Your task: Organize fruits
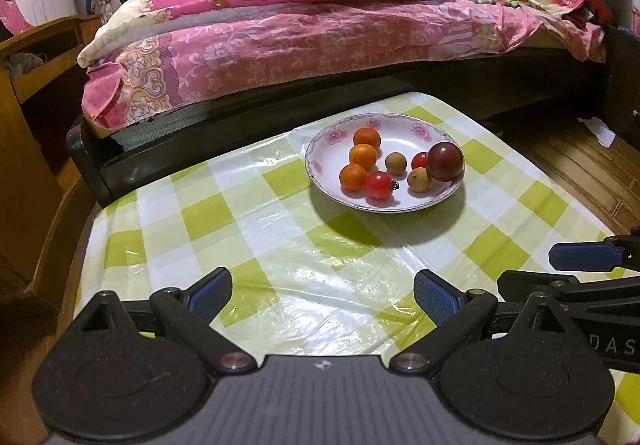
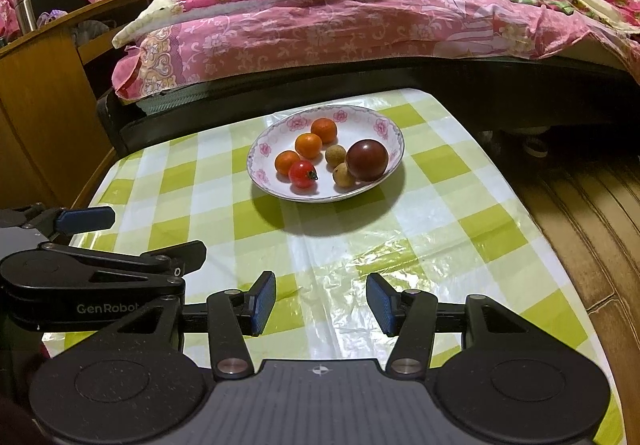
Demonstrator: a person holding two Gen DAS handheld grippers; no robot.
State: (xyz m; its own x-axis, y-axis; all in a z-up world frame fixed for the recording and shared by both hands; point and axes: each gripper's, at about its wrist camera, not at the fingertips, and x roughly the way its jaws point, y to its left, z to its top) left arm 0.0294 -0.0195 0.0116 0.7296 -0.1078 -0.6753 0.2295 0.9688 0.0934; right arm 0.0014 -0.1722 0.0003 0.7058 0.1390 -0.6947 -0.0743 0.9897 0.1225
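Observation:
A white floral plate (image 1: 324,139) (image 2: 272,127) stands at the far side of the green-checked table (image 1: 240,213) (image 2: 440,213). On it lie three small oranges (image 1: 363,155) (image 2: 308,145), a red tomato (image 1: 379,185) (image 2: 302,174), a second small tomato (image 1: 419,160), two tan longans (image 1: 396,163) (image 2: 335,155) and a dark purple plum (image 1: 445,161) (image 2: 367,159). My left gripper (image 1: 322,299) hovers open over the near cloth with nothing between its pads. My right gripper (image 2: 322,303) is also open and holds nothing, well short of the plate. Each gripper shows at the edge of the other's view.
A bed with a pink floral quilt (image 1: 320,33) (image 2: 360,13) runs along the table's far edge. A wooden cabinet (image 1: 36,93) (image 2: 48,93) stands on the left. Wooden floor (image 1: 580,173) (image 2: 580,205) lies beyond the table's right edge.

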